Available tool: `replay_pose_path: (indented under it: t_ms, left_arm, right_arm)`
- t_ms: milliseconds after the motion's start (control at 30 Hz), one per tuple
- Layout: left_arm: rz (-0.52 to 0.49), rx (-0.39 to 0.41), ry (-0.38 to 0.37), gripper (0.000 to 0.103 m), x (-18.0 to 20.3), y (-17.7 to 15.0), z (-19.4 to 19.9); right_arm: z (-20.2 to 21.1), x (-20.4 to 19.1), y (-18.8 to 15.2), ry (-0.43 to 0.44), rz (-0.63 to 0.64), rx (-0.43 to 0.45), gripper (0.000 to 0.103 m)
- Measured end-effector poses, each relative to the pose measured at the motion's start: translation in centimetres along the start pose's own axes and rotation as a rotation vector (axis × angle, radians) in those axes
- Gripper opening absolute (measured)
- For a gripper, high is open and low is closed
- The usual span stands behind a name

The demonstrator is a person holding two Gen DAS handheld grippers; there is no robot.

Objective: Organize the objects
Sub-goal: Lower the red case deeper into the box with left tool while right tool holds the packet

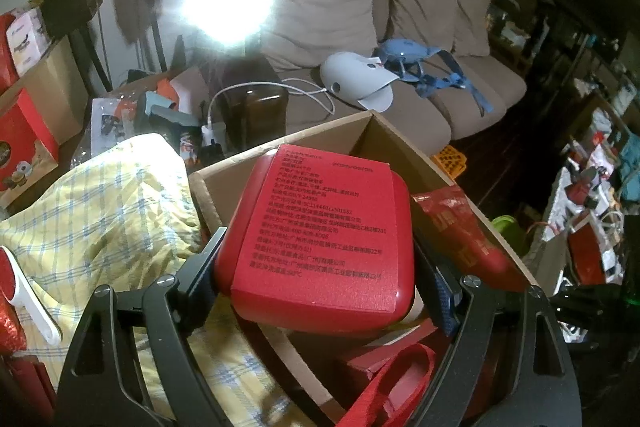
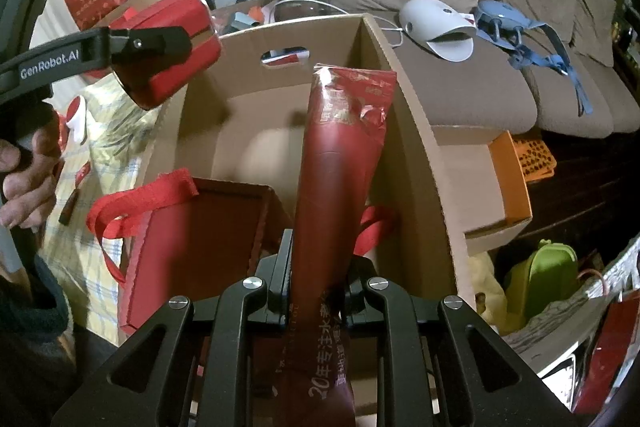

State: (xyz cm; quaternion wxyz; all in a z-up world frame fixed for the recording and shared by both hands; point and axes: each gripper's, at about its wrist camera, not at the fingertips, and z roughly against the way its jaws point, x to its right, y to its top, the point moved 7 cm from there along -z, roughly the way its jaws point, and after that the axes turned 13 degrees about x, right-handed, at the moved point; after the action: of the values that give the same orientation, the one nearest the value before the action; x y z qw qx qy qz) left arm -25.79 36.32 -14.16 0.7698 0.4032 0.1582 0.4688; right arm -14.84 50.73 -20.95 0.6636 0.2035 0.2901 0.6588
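- Currently holding 2 items over the cardboard box point(image 2: 404, 131), mid-packing.
- Clamping the red tin point(image 1: 320, 231) wide between the left gripper point(image 1: 320, 291) pads, hovering above the box's left rim.
- Pinching the red pouch point(image 2: 340, 163) in the nearly closed right gripper point(image 2: 320, 291), hanging over the box interior beside the red bag point(image 2: 192, 247).
- Probably needing next: lowering each into free floor space, then releasing.

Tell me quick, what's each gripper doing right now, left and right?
Left gripper: closed on the red box, held above the cardboard box.
Right gripper: closed on the red packet, over the cardboard box.
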Motion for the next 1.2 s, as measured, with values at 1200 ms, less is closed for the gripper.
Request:
replay_pose_path:
  t_ms: [1200]
  left_arm:
    - [0.021,-0.027,0.017,0.083,-0.7,-0.6,-0.8]
  right_arm:
    - [-1.3,-0.1,-1.2,0.008,-0.004,-0.067,0.018]
